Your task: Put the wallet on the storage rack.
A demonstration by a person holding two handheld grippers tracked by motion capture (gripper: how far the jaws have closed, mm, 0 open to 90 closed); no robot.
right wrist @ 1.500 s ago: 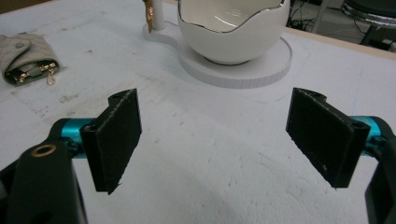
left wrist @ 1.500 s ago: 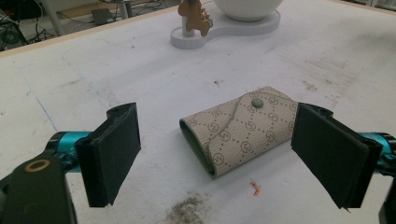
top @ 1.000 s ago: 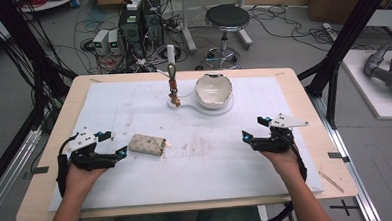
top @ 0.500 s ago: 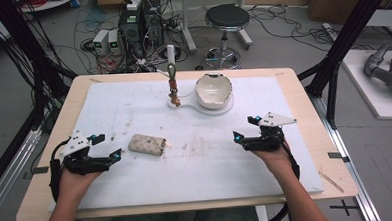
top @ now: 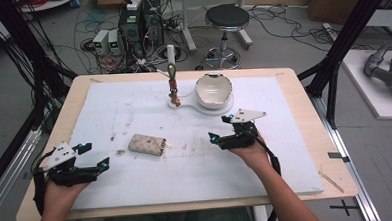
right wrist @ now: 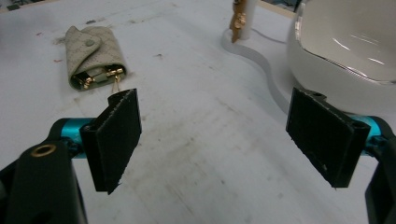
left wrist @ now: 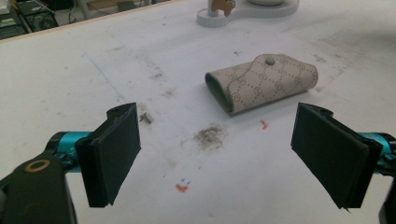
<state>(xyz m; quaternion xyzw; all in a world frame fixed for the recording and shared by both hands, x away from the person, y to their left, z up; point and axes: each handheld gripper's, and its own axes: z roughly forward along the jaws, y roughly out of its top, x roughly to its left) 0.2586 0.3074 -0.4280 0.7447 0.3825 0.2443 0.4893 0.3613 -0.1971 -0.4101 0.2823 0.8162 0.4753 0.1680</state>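
A beige patterned key pouch (top: 147,145) lies on the white board, snapped shut, with gold hardware showing at its open end (right wrist: 97,77). My left gripper (top: 92,156) rests open near the front left edge, with the pouch (left wrist: 264,81) ahead of its jaws and apart from them. My right gripper (top: 220,129) hovers open right of the pouch, pointing left toward it. A white bowl (top: 213,90) sits on a white base with a small upright stand (top: 173,86) carrying a gold-brown piece.
The white board (top: 286,151) covers a wooden table. Dirt smudges (left wrist: 208,135) mark the board near the pouch. The bowl (right wrist: 355,46) is close to my right gripper's right jaw. Beyond the far edge are a stool (top: 226,19), electronics and cables.
My right gripper has moved left and toward the board's middle, closer to the pouch. My left gripper has drawn back toward the front left edge.
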